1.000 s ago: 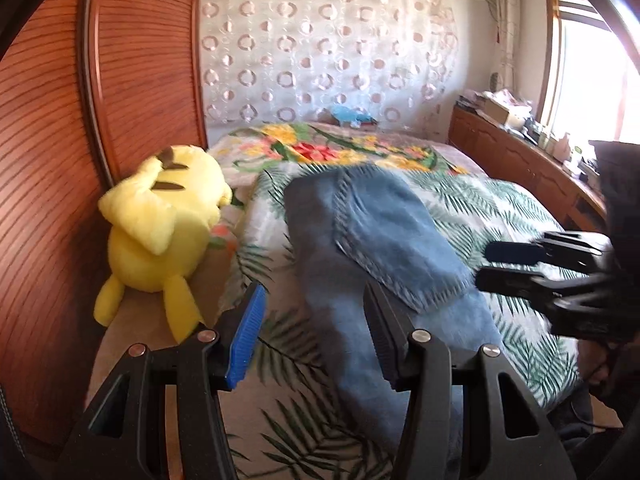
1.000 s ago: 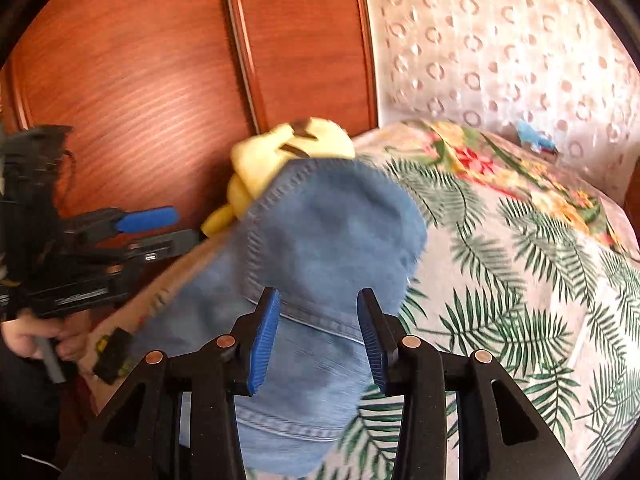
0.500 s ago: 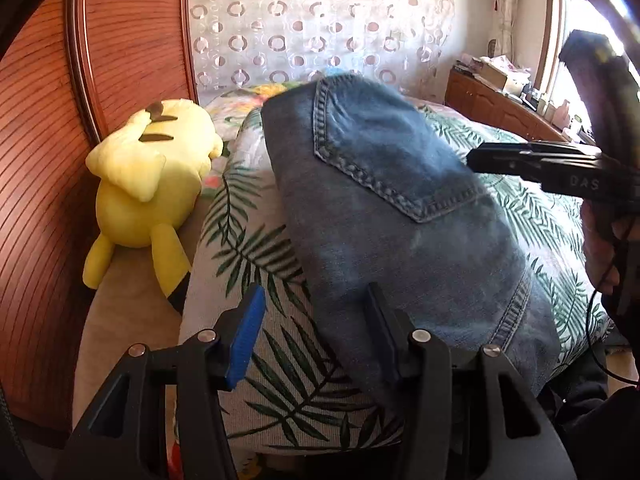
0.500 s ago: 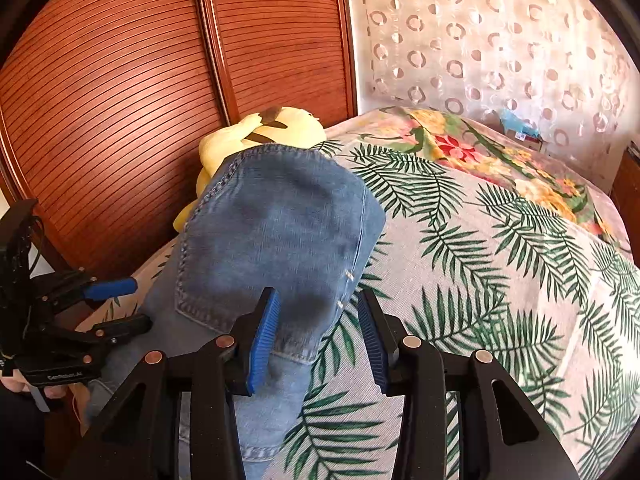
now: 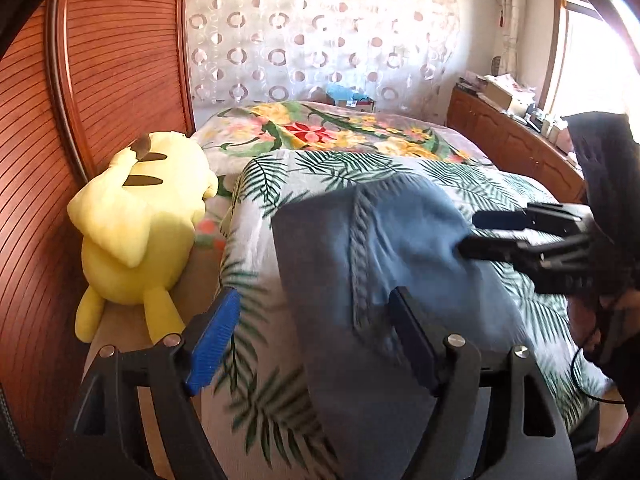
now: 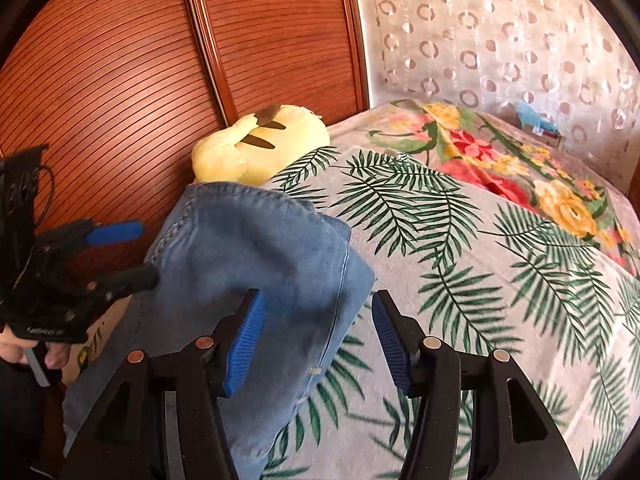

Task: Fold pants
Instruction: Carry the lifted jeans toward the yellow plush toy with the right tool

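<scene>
The blue denim pants (image 5: 384,280) lie in a folded stack near the foot of the bed, on the palm-leaf sheet (image 5: 312,176); they also show in the right wrist view (image 6: 256,264). My left gripper (image 5: 316,332) is open, its right finger over the denim's near left edge, holding nothing. It shows from the side in the right wrist view (image 6: 132,252), open beside the pants' left edge. My right gripper (image 6: 316,332) is open over the pants' near right corner, empty. In the left wrist view it (image 5: 476,232) is open at the pants' right edge.
A yellow plush toy (image 5: 140,232) lies left of the bed against the ribbed wooden wardrobe (image 5: 92,92). A floral blanket (image 5: 320,132) covers the far bed. A patterned curtain (image 5: 328,36) hangs behind. A wooden cabinet (image 5: 516,140) with clutter stands at right.
Both grippers swung and pulled back. The pants sank from a raised position close to the cameras down onto the bed. Both grippers stayed open and empty.
</scene>
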Demonstrator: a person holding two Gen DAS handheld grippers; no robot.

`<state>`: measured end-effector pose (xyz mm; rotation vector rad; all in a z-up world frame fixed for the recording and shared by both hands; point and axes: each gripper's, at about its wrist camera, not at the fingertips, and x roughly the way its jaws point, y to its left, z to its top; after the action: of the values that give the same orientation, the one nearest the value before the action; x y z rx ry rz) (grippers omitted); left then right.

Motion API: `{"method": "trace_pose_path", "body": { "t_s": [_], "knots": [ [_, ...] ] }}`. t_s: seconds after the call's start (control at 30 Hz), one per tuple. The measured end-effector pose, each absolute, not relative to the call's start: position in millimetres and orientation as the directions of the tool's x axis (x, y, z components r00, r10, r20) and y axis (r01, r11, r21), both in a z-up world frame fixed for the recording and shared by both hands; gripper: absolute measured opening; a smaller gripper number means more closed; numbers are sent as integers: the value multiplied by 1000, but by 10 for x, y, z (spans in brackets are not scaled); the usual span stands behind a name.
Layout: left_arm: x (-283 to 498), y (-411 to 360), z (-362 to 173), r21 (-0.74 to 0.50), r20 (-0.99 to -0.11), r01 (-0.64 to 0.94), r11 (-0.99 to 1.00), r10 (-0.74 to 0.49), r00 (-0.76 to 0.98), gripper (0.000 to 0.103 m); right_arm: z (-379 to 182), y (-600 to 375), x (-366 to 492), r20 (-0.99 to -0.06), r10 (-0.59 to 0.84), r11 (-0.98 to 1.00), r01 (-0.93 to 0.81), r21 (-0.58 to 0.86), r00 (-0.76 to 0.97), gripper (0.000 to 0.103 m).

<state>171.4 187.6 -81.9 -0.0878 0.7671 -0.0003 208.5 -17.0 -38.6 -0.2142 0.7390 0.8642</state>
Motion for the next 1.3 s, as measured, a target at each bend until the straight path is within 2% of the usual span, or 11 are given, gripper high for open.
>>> {"method": "trace_pose_path", "body": {
  "t_s": [0.2, 0.47, 0.67, 0.77, 1.07, 1.3],
  "knots": [
    [1973, 1931, -922, -80, -715, -41, 996, -29, 699, 78, -558, -49, 2423, -700, 628, 621, -761, 187, 340, 71],
    [2105, 1928, -1101, -94, -738, -27, 995, -52, 673, 77, -779, 77, 2720, -703, 686, 542, -777, 321, 188, 71],
    [2092, 1947, -1106, -175, -727, 22, 984, -144, 672, 34, -749, 201, 2776, -680, 727, 445, -818, 364, 93, 29],
    [2027, 1972, -957, -179, -705, 24, 984, -145, 694, 25, -628, 242, 2825, -668, 741, 418, -827, 376, 70, 23],
    [2006, 2255, -217, -124, -605, -15, 992, -64, 794, 24, -8, 496, 2966, -562, 824, 327, -866, 378, 66, 21],
    [2659, 2434, 158, -40, -563, -28, 999, 0, 827, 24, 127, 538, 3468, -453, 881, 347, -838, 421, 137, 21]
  ]
}}
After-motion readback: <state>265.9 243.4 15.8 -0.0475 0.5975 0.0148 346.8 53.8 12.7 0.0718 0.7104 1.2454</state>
